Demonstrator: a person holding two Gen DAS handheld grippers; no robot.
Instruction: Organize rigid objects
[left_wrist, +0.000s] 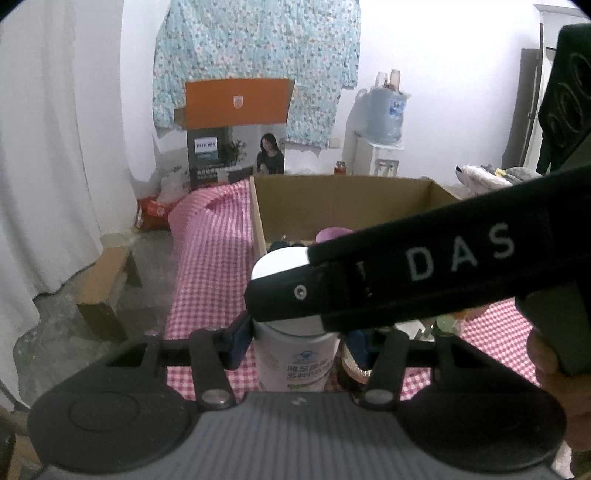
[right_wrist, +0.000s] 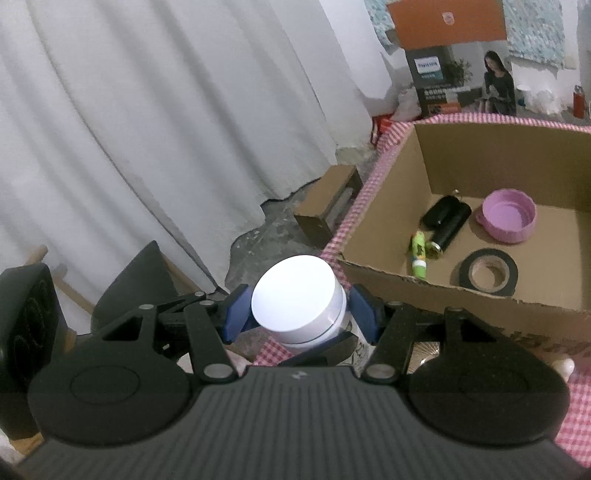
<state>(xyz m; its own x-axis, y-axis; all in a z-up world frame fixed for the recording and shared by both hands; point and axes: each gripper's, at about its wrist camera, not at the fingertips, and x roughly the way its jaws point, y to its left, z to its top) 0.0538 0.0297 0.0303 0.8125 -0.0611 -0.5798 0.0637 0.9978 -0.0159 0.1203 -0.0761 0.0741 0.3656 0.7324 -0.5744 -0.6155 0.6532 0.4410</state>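
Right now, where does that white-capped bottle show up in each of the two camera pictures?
Left wrist view: the white-capped bottle stands low in the middle, its cap partly hidden behind the other hand-held gripper's black body.
Right wrist view: the bottle sits just below centre, seen from above, between blue fingers.
Shared landmark: the open cardboard box on the pink checked cloth, just beyond the bottle.

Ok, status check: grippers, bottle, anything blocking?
Both grippers, left and right, flank the white bottle; contact unclear. Right gripper body crosses left view. Box beside, reachable.
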